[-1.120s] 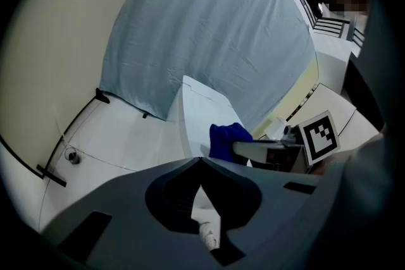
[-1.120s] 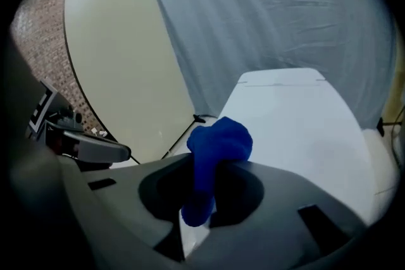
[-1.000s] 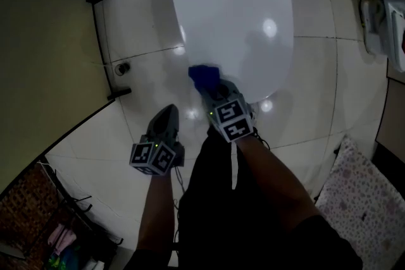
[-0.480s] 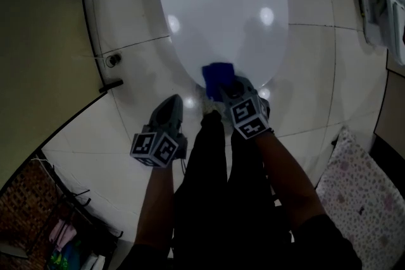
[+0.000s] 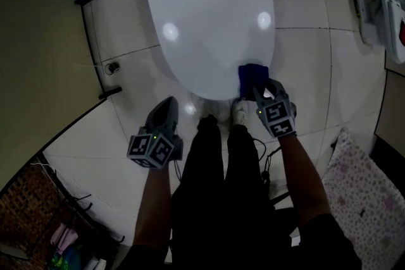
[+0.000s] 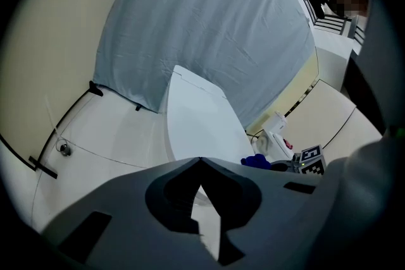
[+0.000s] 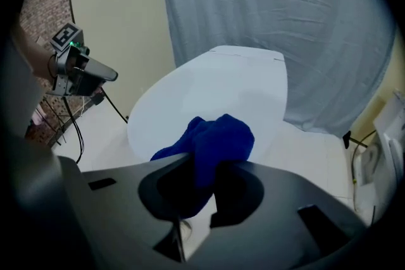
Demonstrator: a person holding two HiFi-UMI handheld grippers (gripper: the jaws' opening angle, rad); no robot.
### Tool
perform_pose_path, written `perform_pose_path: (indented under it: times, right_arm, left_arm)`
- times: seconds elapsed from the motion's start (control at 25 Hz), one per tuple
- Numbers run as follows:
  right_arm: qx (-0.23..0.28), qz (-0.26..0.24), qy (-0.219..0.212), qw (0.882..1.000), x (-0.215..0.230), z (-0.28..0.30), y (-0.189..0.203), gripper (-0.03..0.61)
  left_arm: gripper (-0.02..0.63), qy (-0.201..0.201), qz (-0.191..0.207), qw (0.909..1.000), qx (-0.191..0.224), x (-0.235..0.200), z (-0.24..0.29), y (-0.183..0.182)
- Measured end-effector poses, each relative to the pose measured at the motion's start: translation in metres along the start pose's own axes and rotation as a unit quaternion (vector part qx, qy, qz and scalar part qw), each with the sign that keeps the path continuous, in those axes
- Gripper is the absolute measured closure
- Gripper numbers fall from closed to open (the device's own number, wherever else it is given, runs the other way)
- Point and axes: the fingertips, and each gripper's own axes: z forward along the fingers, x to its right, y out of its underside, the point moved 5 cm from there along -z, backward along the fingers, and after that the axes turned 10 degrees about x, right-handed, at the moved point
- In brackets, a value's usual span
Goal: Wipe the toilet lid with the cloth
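The white toilet lid [image 5: 209, 16] is closed and fills the upper middle of the head view. A blue cloth [image 5: 252, 76] rests on the lid's front right rim, and my right gripper [image 5: 261, 88] is shut on it. In the right gripper view the cloth [image 7: 212, 142] bulges out past the jaws over the lid [image 7: 215, 98]. My left gripper [image 5: 166, 112] hangs over the floor tiles to the left of the bowl's front, shut with nothing in it. In the left gripper view its jaws meet at a point below the lid [image 6: 199, 126].
A beige wall [image 5: 38, 66] runs along the left, with a black pipe [image 5: 95, 41] at its foot. A white fixture [image 5: 387, 16] is mounted at the right. A patterned mat [image 5: 361, 199] lies at lower right. The person's legs and shoes [image 5: 239, 112] stand before the bowl.
My right gripper has slid the blue cloth along the lid's front rim from the left-centre to the right. The left gripper has stayed about where it was.
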Motion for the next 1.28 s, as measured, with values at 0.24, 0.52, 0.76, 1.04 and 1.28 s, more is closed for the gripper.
perform_pose_path:
  times: [0.24,0.52,0.76,1.04,1.28]
  right_arm:
    - [-0.036,0.018,0.076,0.996,0.048,-0.014,0.026,0.522]
    - [-0.03,0.106,0.143,0.984,0.081,-0.073,0.042,0.522]
    - [0.124,0.099,0.152,0.976,0.082,-0.185,-0.038,0.522]
    - [0.29,0.075,0.151,0.942,0.078,-0.324,-0.164,0.523]
    - [0.417,0.077,0.162,0.891,0.104,-0.414,-0.242,0.523]
  left_arm:
    - [0.621,-0.009,-0.002,0.9999,0.009,0.01,-0.003,0.002]
    - [0.621,-0.011,0.011,0.999,0.041,0.032,-0.024,-0.029]
    - [0.621,-0.015,0.04,0.9923,0.116,0.081,-0.088,-0.113]
    - [0.621,-0.017,0.098,0.9682,0.229,0.153,-0.177,-0.241]
    - [0.621,-0.009,0.119,0.9394,0.322,0.195,-0.231,-0.299]
